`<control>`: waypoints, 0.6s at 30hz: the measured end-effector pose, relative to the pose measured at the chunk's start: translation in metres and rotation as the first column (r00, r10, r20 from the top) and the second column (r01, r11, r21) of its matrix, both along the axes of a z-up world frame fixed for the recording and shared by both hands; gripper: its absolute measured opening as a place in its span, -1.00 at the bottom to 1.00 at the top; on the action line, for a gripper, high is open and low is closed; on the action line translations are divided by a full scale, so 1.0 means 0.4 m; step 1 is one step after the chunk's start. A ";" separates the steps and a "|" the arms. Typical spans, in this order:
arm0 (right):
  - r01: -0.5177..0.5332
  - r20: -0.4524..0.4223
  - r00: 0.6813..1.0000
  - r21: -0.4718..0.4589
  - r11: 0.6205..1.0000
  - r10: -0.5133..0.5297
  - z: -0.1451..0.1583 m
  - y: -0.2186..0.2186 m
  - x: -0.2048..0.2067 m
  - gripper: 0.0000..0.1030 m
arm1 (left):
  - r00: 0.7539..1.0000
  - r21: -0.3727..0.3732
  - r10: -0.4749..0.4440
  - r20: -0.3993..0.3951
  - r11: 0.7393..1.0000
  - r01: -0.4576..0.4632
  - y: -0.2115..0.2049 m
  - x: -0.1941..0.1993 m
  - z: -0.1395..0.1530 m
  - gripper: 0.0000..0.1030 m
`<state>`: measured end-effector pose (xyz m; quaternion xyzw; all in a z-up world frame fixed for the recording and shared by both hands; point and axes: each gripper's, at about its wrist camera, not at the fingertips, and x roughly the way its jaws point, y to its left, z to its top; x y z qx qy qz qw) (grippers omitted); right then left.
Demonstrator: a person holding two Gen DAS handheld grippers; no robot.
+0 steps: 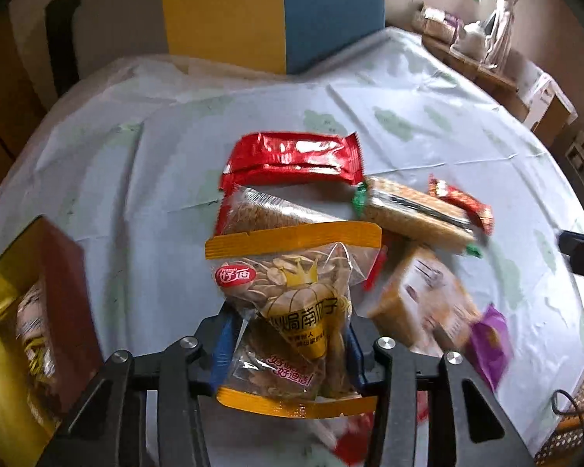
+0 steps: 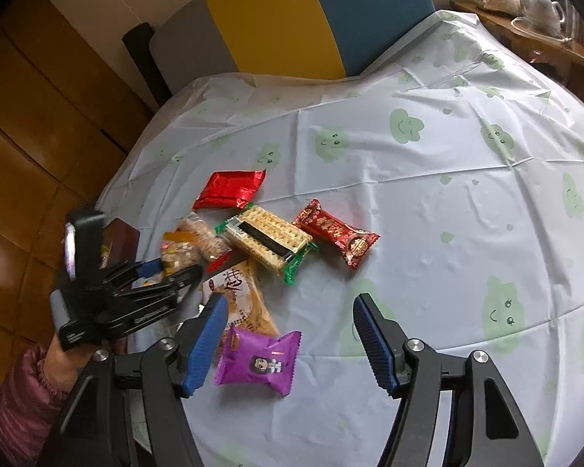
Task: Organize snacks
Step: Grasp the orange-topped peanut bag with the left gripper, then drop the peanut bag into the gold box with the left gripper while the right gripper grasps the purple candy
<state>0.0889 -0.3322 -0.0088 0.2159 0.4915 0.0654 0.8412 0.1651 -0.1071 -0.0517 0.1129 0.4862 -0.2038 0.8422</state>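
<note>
Label: you read "好迪" in a red oval on the seed bag | Axis: long side runs away from you | Left gripper: jaws holding this bag above the desk | Right gripper: jaws wide, purple packet between them on the desk, not pressed

Left tongs tilted steeply down, blue pads pressed against both sides of a seed packet. Right tongs likewise pitched downward, blue fingers spread wide, nothing gripped between them. Beyond the right tongs' left finger, hand clasping the left tongs' handle, quilted pink sleeve behind.
</note>
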 end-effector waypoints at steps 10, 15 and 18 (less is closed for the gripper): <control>-0.055 -0.082 0.995 0.046 0.997 0.059 -0.049 0.023 0.008 0.31 | 0.993 -0.099 -0.059 0.105 0.993 0.070 0.075 -0.234 0.094 -0.08; -0.115 -0.135 0.982 0.121 0.986 0.131 -0.083 0.058 0.011 0.31 | 0.990 -0.088 -0.121 0.074 0.988 0.127 0.076 -0.316 0.056 -0.08; -0.118 -0.178 0.974 0.129 0.985 0.140 -0.107 0.072 0.012 0.31 | 0.991 -0.075 -0.128 0.044 0.988 0.131 0.084 -0.345 0.019 -0.08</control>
